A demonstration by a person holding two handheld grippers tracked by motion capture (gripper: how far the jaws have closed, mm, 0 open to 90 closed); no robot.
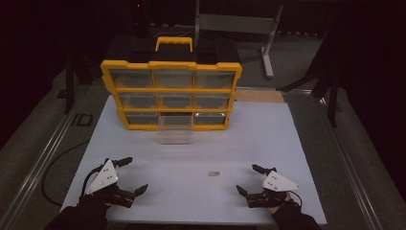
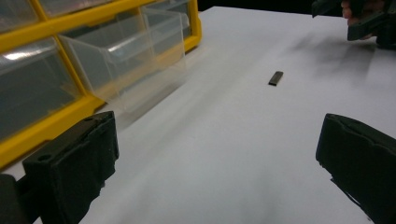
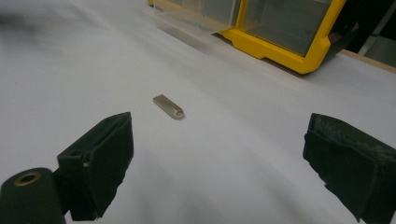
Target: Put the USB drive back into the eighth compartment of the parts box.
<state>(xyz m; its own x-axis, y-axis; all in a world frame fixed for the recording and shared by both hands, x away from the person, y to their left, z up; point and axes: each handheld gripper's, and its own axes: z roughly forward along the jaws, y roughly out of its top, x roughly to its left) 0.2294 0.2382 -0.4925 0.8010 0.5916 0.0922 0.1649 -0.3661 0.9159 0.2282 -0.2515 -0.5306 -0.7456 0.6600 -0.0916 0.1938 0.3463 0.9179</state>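
At the bottom of the high view, the left tool (image 1: 132, 174) and right tool (image 1: 249, 179) rest on the white desk (image 1: 287, 143), each with jaws spread wide and empty. Between them, slightly higher, lies a small silver metal bar (image 1: 214, 174). Farther up, a clear drawer (image 1: 175, 129) juts from the yellow organizer (image 1: 171, 91).

Drawer cabinet (image 1: 171, 88) upper centre on table (image 1: 268, 139); pulled-out drawer (image 1: 175, 128) before it; metal piece (image 1: 214, 174) lower centre, between grippers.
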